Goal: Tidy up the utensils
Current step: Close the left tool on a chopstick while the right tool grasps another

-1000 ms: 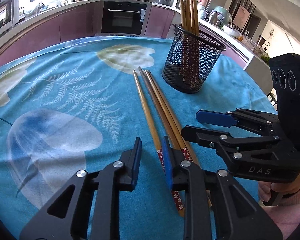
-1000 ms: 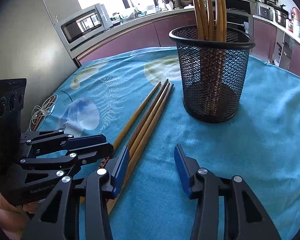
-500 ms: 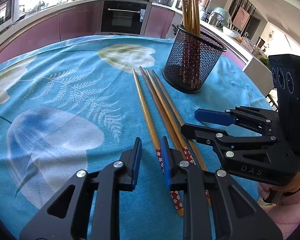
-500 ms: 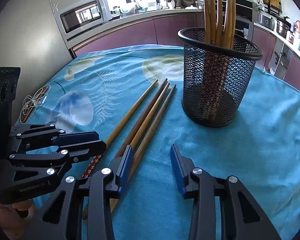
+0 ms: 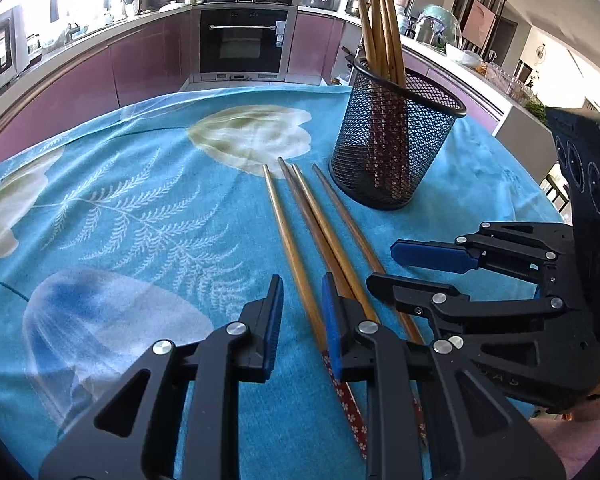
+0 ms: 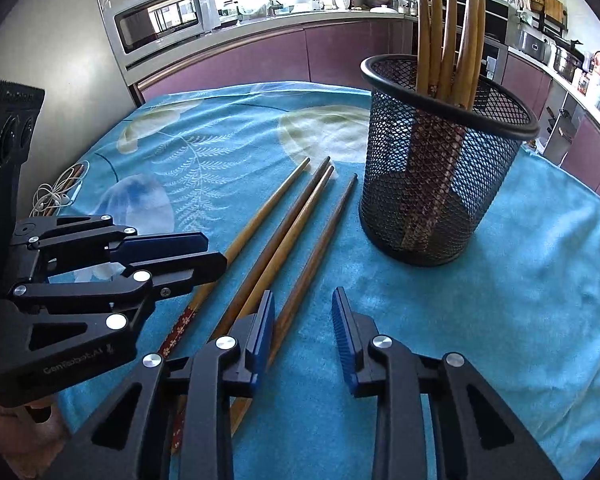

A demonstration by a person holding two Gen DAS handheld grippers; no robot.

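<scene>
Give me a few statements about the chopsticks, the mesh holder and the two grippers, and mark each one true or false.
1. Four loose chopsticks lie flat on the blue cloth. True.
2. The mesh holder is empty. False: several chopsticks stand upright in it.
3. The mesh holder has tipped onto its side. False: it stands upright on the cloth.
4. The left gripper has a chopstick lying between its fingers. True: the leftmost loose one runs through the gap, with no clear pinch.
5. The right gripper has lifted a chopstick off the cloth. False: its jaws have just been closing, one chopstick passes between them, and all four lie on the cloth.
</scene>
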